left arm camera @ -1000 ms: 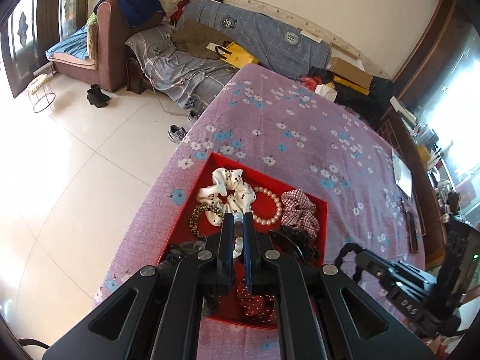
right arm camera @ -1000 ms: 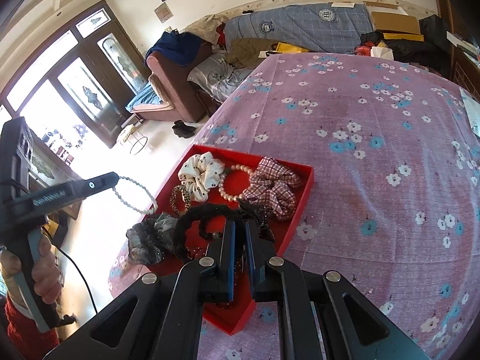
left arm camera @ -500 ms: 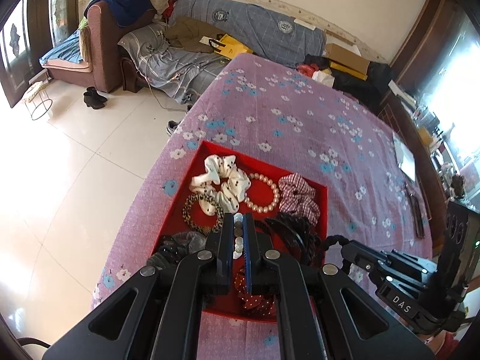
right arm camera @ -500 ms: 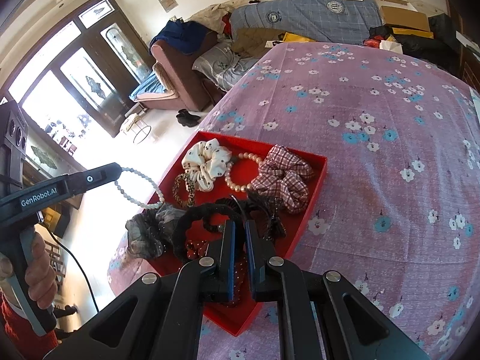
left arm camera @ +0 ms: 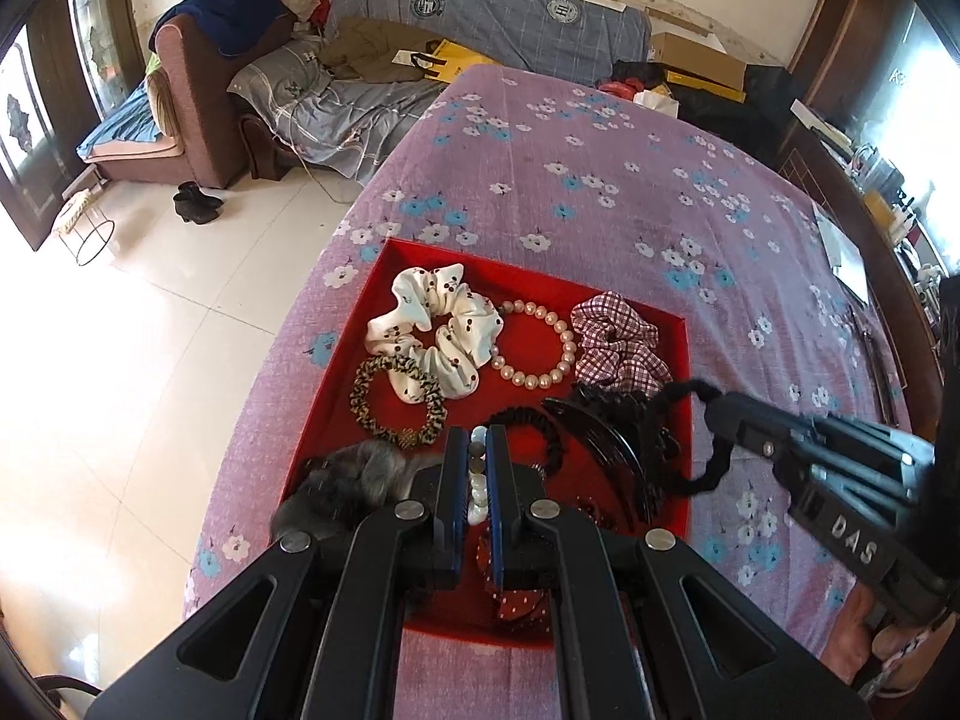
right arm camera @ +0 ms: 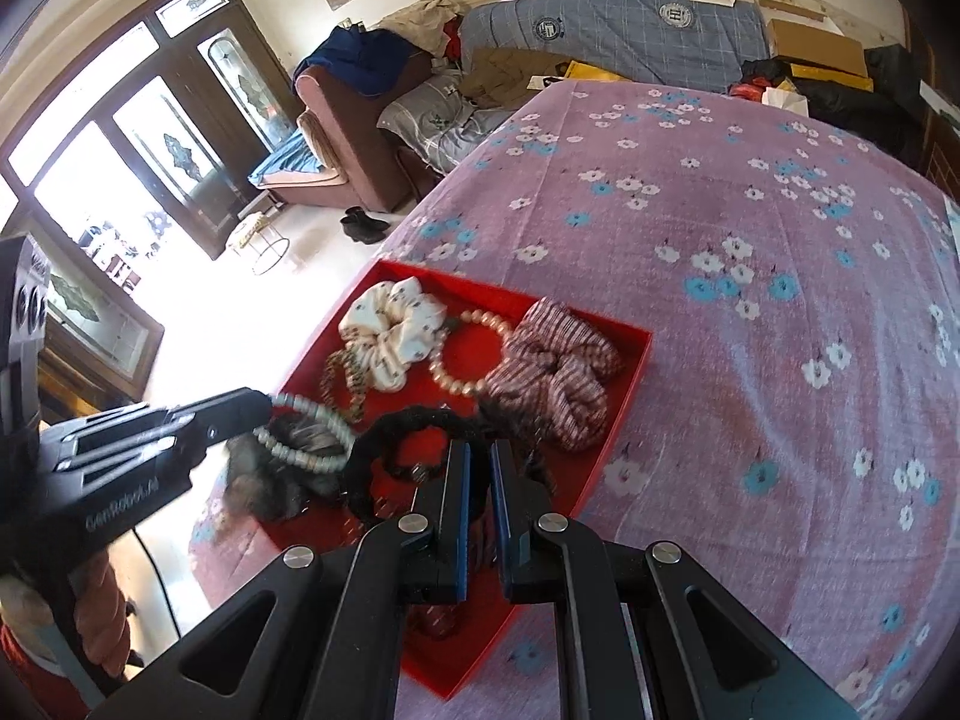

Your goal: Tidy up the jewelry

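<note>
Both grippers are gripping accessories over the red tray (left arm camera: 681, 420).
The left gripper (left arm camera: 478, 450) is clamping a pale bead bracelet (right arm camera: 300, 450); the right gripper (right arm camera: 478, 468) is pinching a black braided hair tie (left arm camera: 690, 438).

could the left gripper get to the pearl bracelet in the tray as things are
Probably not yet. The left gripper is shut on a pale bead bracelet, so it would need to drop that first. Otherwise the pearl bracelet lies uncovered in the red tray just ahead.
</note>
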Available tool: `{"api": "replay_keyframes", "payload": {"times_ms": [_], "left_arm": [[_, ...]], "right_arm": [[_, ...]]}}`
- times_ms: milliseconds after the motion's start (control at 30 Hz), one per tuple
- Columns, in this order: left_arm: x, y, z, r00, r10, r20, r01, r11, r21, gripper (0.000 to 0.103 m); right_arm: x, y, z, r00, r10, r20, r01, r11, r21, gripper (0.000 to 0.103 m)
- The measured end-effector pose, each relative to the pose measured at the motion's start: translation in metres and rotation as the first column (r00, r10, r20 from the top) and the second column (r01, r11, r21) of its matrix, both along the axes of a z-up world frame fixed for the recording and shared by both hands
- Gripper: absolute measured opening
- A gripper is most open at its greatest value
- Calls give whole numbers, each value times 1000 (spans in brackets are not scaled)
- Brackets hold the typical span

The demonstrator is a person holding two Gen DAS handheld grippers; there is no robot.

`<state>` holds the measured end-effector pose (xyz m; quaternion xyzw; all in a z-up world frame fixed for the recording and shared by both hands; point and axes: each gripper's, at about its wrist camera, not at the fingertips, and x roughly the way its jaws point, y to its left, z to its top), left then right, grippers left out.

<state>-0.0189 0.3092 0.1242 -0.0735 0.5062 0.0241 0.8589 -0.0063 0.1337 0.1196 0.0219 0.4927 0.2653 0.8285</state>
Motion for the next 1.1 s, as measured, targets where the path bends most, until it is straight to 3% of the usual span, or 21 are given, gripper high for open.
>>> {"api": "replay_keyframes", "payload": {"times_ms": [533, 900, 1100], "left_arm": [[22, 3, -6, 1000, -6, 3, 6, 998, 61, 5], [38, 34, 35, 997, -1, 77, 1, 1000, 1, 5], [52, 40, 34, 996, -52, 66, 56, 997, -52, 5]], "right_arm": [[38, 18, 6, 1000, 12, 21, -12, 1000, -6, 8], [21, 17, -3, 999, 39, -14, -38, 999, 20, 8], [-6, 31, -14, 992, 117, -51, -115, 992, 41, 8]]}}
